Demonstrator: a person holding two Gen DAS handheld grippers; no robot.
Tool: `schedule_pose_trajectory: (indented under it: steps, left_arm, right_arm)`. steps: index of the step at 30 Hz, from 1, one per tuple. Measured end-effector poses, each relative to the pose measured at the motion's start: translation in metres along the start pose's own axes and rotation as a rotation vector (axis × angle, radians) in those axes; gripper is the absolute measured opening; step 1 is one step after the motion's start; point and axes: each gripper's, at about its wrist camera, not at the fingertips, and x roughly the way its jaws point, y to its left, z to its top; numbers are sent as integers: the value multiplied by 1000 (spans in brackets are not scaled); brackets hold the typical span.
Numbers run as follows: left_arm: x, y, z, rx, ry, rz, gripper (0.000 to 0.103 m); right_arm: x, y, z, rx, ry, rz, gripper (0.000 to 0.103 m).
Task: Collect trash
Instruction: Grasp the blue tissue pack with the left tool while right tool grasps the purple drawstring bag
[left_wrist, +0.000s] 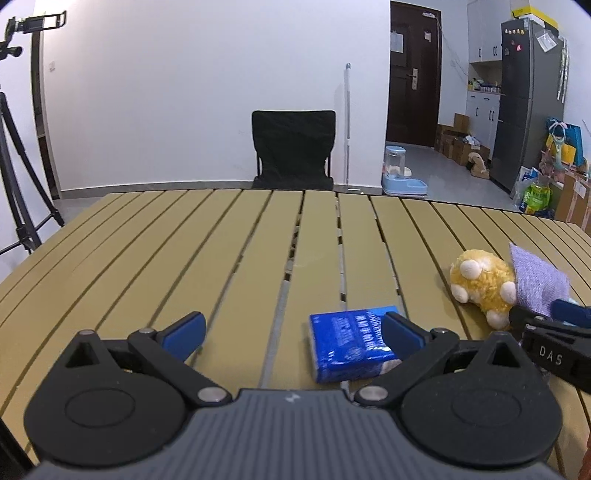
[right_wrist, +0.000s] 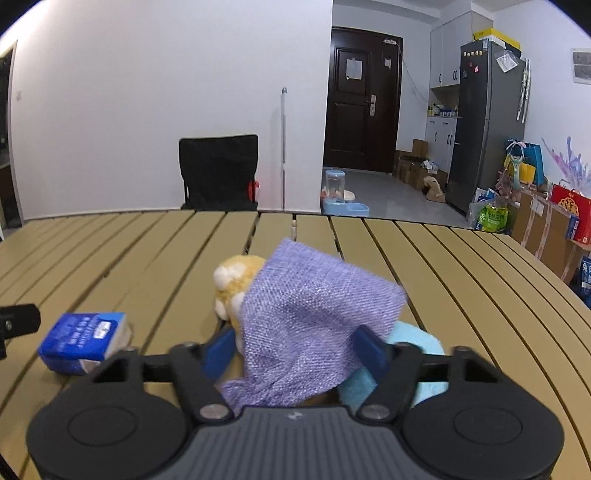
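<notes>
Slatted table (left_wrist: 147, 258), left to right. Left gripper (left_wrist: 293, 332): jaws spread wide, nothing between them, its right finger just in front of the blue tissue pack (left_wrist: 351, 343) lying flat. Yellow plush toy (left_wrist: 480, 284) lies beside the pack. Right gripper (right_wrist: 295, 347): jaws partly closed around the purple cloth (right_wrist: 314, 314); pad contact cannot be told. Light-blue item (right_wrist: 413, 343) lies beneath the cloth.

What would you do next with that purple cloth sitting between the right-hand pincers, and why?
Probably finish closing the right gripper on the purple cloth, then lift. The cloth lies between its fingers, draped over the yellow plush toy and a light blue cloth, but a firm pinch isn't clear yet.
</notes>
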Motion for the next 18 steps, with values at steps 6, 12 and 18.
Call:
schedule_pose_trajectory:
  steps: [6, 12, 18]
  left_arm:
    - [21, -17, 0, 15, 56, -19, 103]
    - [39, -31, 0, 12, 111, -33, 103]
    - [51, -39, -1, 2, 142, -13, 101]
  right_arm:
    - [-2, -7, -7, 29, -9, 82, 19]
    - [-13, -22, -11, 75, -58, 135, 10]
    - [-20, -30, -12, 91, -83, 159, 9]
